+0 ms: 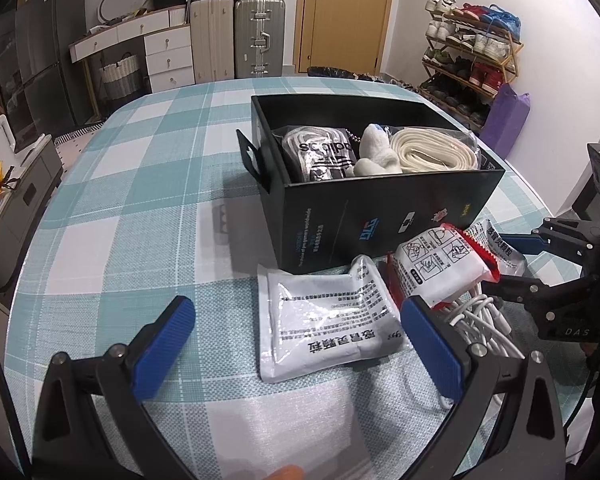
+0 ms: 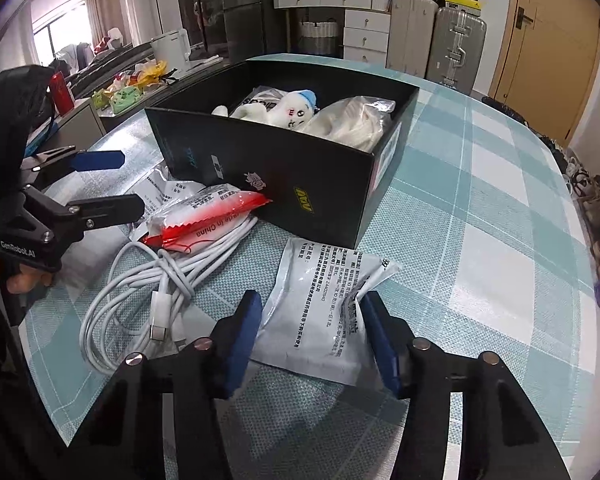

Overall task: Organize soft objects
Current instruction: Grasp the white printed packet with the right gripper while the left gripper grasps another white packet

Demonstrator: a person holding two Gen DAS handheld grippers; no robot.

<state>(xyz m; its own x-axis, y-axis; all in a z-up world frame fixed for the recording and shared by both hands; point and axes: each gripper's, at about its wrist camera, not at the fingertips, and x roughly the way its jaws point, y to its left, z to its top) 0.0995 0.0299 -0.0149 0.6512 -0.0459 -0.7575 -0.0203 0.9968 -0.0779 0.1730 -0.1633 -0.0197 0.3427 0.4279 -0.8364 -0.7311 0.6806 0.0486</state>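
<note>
With a plush toy (image 2: 296, 110) and two bagged items already placed in the black box (image 2: 284, 176) ahead, a white medicine sachet (image 2: 320, 308) is pinched between the right gripper (image 2: 310, 340) pads, while the left gripper (image 1: 296, 344) is held wide and the red-edged packet (image 2: 204, 220) and white cable (image 2: 156, 280) are left outside.

A lived-in home is showing all around the worktop (image 1: 140, 184), which is wearing a teal and white checked cloth. A shoe rack (image 1: 470, 60) is standing loaded with sneakers by the wall near a wooden door (image 1: 344, 16). Suitcases (image 1: 238, 40) are lining up beside a white chest of drawers (image 1: 168, 56), with a woven basket (image 1: 120, 74) sitting under it. Curtains (image 2: 104, 8) are hanging at a bright window, and clothes (image 2: 76, 54) are lying piled near it.
</note>
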